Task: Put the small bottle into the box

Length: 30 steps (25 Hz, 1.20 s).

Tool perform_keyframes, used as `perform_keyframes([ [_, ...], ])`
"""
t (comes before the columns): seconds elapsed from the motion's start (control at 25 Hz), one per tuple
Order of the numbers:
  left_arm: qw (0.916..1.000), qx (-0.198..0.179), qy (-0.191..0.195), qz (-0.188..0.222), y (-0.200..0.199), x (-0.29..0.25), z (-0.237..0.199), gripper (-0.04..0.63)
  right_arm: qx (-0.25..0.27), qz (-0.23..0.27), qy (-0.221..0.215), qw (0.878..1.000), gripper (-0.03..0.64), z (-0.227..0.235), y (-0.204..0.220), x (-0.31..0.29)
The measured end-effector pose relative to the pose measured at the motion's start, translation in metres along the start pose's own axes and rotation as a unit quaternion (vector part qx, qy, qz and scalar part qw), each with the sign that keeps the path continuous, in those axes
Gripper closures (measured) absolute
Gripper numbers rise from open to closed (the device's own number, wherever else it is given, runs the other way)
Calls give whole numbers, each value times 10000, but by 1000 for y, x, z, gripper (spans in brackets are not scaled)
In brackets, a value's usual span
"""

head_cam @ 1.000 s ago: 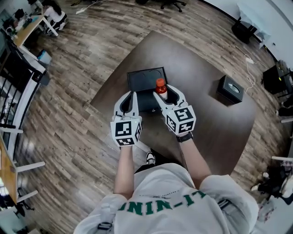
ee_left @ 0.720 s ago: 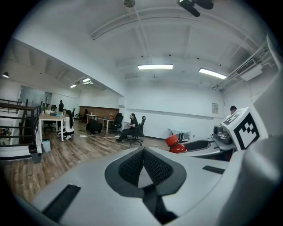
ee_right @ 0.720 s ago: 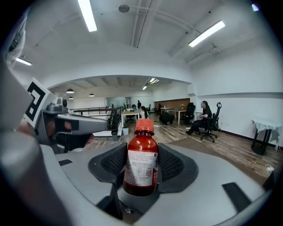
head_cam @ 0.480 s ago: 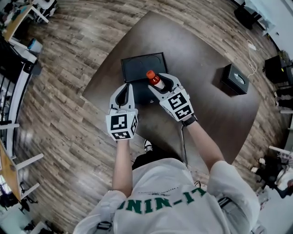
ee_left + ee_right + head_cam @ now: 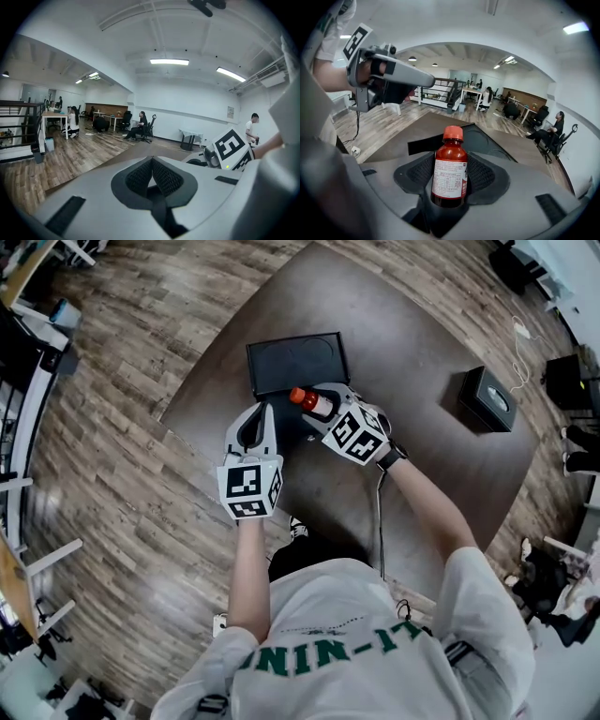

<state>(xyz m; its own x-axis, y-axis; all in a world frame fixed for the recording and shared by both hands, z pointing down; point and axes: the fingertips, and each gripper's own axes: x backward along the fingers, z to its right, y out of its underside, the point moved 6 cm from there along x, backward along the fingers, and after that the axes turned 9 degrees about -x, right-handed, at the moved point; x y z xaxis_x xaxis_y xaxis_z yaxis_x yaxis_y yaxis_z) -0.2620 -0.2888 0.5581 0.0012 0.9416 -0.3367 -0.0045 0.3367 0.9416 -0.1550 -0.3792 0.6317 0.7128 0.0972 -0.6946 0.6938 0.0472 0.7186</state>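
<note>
Holding the right gripper (image 5: pixel 317 407) tilted down over the near edge of the black rectangular box (image 5: pixel 281 367), we clamp a small red-capped brown bottle (image 5: pixel 450 168); the left gripper (image 5: pixel 262 412), jaws together and empty, lies beside that edge.

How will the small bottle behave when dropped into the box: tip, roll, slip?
Likely rigid: the small bottle shows no dent between the right tool's pads. Probably rolls: it is round and tilted, cap toward the box, so it may land sideways. Seems filled to the neck with dark liquid, so likely heavy for its size.
</note>
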Motion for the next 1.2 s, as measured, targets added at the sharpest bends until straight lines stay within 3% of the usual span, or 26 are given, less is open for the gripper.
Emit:
perform_keyframes([
  [0.36,9997,82,-90,-208,21,-3,-1,581,780,-1005,-517,9905,389,-7,38,-52],
  [0.68,9990,206,-176,-352,34,-4,-3,581,1097,-1734,-721,9761,388,-7,63,-79],
  [0.96,9986,252,-246,-384,37,1,-3,581,666,-1738,-665,9803,381,-7,66,-83],
  [1.04,9987,253,-241,-377,36,2,-4,581,553,-1660,-598,9828,344,-6,62,-80],
  [1.2,9989,234,-220,-351,33,0,-2,581,272,-1384,-557,9884,336,-5,51,-67],
])
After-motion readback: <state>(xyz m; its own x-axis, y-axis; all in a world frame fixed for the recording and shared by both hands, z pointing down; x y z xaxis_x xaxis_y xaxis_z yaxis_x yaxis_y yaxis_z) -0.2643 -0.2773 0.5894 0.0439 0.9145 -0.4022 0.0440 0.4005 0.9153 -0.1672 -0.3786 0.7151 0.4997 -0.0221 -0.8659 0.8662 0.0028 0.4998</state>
